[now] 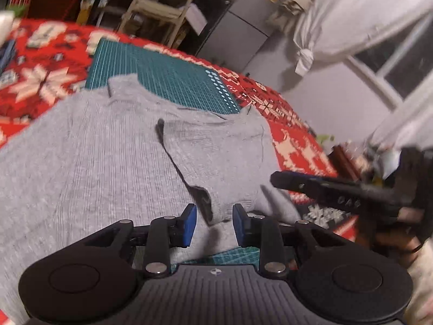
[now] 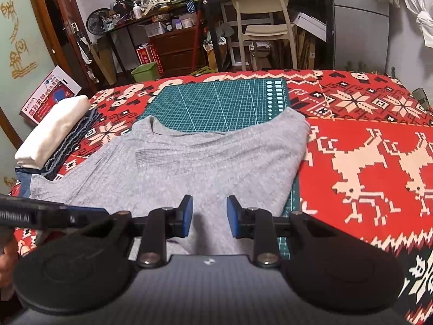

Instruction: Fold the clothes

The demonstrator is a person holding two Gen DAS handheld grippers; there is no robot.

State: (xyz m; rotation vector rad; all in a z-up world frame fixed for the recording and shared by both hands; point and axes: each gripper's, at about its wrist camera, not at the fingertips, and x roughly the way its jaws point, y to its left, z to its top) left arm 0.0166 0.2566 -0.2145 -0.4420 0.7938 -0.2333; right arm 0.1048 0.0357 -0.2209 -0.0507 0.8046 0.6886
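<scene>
Parted and empty, the left gripper (image 1: 214, 223) and right gripper (image 2: 209, 216) hover over a half-folded grey sweater's (image 2: 205, 157) near hem, apparently ready for another fold.

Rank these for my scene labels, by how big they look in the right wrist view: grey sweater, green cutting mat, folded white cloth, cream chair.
1. Grey sweater
2. Green cutting mat, partly covered
3. Cream chair and folded white cloth: look alike, unranked.
</scene>
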